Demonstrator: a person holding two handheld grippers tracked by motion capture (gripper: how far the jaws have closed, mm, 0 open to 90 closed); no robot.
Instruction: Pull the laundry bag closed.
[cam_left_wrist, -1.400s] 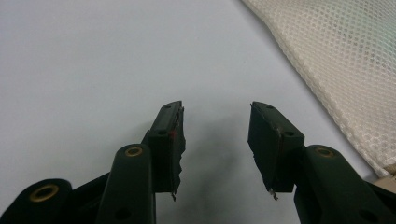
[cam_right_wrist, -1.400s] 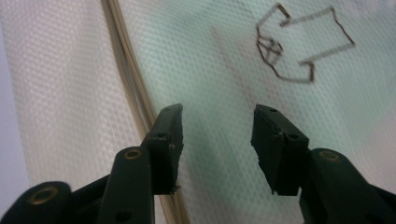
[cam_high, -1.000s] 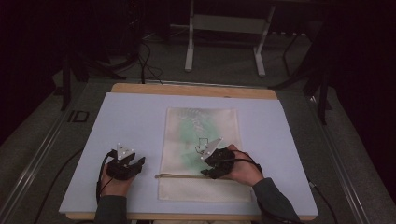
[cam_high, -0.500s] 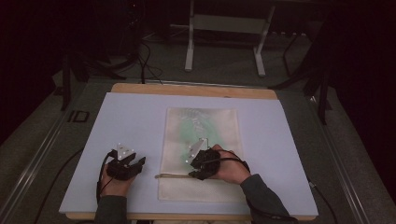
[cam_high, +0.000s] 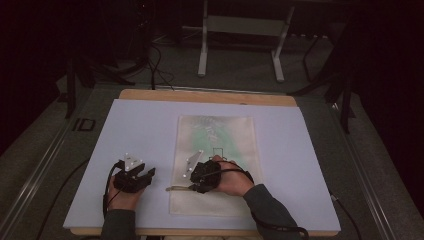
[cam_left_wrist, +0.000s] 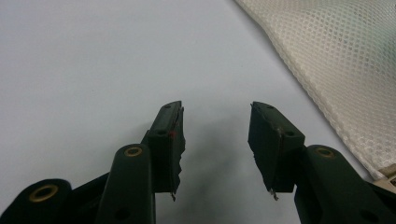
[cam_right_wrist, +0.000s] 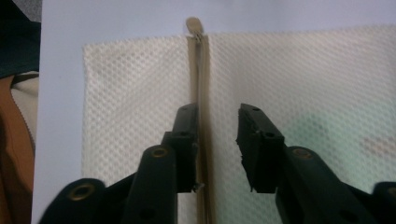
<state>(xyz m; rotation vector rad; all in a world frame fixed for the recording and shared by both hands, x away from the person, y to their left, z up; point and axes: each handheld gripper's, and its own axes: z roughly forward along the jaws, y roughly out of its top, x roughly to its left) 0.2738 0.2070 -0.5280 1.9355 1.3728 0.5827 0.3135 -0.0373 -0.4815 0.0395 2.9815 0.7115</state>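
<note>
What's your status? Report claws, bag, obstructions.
Left claw open, resting beside mesh bag. Right claw over bag, closing along zipper, nothing gripped. Nothing in the way.

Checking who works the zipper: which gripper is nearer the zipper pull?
Right. The right gripper is over the mesh bag, along the zipper, its pull just ahead. The left gripper rests beside the bag.

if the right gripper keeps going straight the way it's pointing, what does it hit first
Probably the zipper pull. The right gripper, its jaws just closing with nothing pinched, points along the zipper of the white mesh bag, and the pull sits at the far end. Height above the mesh is unclear.
</note>
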